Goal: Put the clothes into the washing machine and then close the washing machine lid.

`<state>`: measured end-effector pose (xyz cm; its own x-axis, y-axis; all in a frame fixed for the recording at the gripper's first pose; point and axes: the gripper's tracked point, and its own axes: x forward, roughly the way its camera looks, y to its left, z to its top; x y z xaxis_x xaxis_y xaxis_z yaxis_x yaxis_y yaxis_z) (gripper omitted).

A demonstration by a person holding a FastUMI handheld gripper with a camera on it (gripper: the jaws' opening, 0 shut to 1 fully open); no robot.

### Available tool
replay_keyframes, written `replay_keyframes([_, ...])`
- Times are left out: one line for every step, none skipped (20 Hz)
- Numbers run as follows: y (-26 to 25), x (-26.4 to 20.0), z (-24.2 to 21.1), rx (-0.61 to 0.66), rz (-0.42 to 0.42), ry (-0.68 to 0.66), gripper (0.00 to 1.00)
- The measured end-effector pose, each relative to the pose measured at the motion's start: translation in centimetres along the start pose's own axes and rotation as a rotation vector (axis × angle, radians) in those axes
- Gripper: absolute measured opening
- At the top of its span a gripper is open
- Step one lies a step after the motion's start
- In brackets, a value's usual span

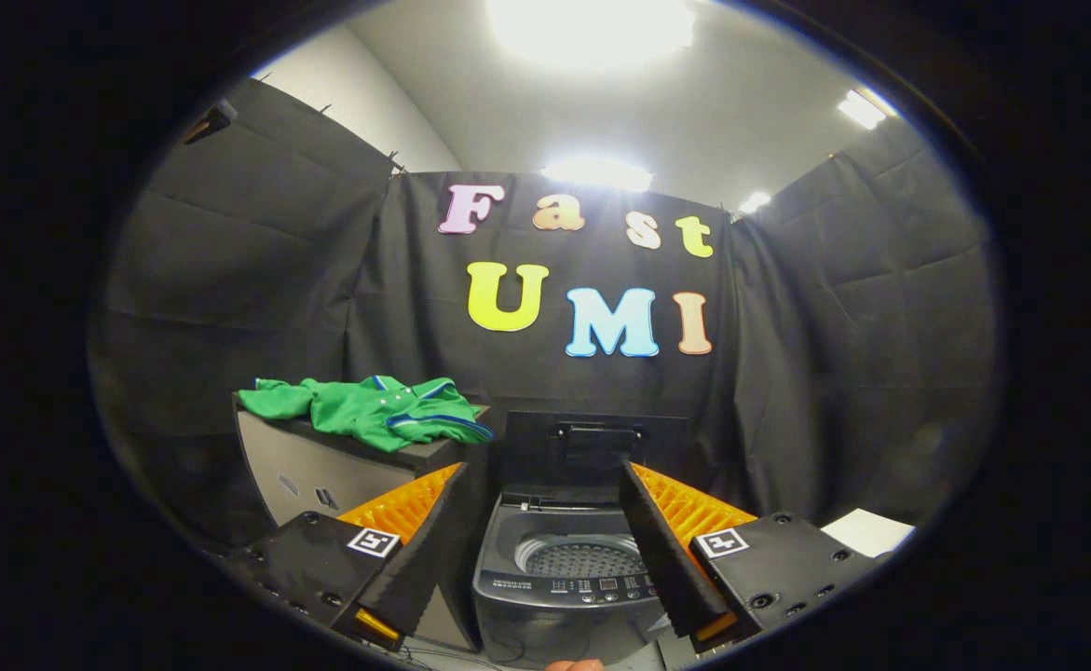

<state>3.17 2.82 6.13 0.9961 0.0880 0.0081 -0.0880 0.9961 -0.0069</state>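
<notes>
A green garment (373,410) with blue trim lies crumpled on top of a dark-topped cabinet (321,466), beyond my left finger. To its right stands a small grey top-loading washing machine (564,587) with its dark lid (592,447) raised upright at the back and the perforated drum (580,557) bare inside. My gripper (545,503) is open, its fingers spread wide on either side of the machine's opening, well short of it. Nothing is held between the fingers.
Black cloth walls close the booth on three sides. A white flat thing (871,531) lies low beyond the right finger. A fingertip of the person's hand (575,664) peeks in below the machine.
</notes>
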Motion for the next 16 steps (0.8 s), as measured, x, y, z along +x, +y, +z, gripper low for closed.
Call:
replay_keyframes([0.3, 0.5, 0.5, 0.005, 0.010, 0.003, 0.99])
replay_keyframes([0.8, 0.9, 0.6, 0.012, 0.025, 0.015, 0.99])
replay_keyframes([1.2, 1.5, 0.9, 0.023, 0.041, 0.029, 0.99])
replay_keyframes([1.4, 2.0, 1.3, 0.039, 0.055, 0.040, 0.99])
replay_keyframes([1.8, 2.7, 1.7, 0.064, 0.075, 0.052, 0.99])
replay_keyframes([2.3, 3.4, 1.9, 0.092, 0.090, 0.072, 0.99])
replay_keyframes([2.5, 4.0, 2.1, 0.120, 0.098, 0.098, 0.99])
replay_keyframes([2.9, 4.7, 2.5, 0.147, 0.110, 0.112, 0.99])
replay_keyframes([3.4, 5.5, 3.2, 0.165, 0.119, 0.115, 0.99])
replay_keyframes([3.4, 6.2, 3.9, 0.168, 0.114, 0.111, 0.99])
replay_keyframes([3.5, 7.1, 4.5, 0.163, 0.115, 0.112, 0.99])
replay_keyframes([4.0, 8.0, 4.8, 0.154, 0.124, 0.114, 0.98])
replay_keyframes([4.5, 8.7, 5.6, 0.145, 0.136, 0.117, 0.98])
replay_keyframes([5.0, 9.6, 6.1, 0.136, 0.148, 0.123, 0.97])
replay_keyframes([5.5, 10.3, 6.6, 0.127, 0.157, 0.135, 0.97])
replay_keyframes([6.0, 11.1, 6.9, 0.118, 0.167, 0.148, 0.97])
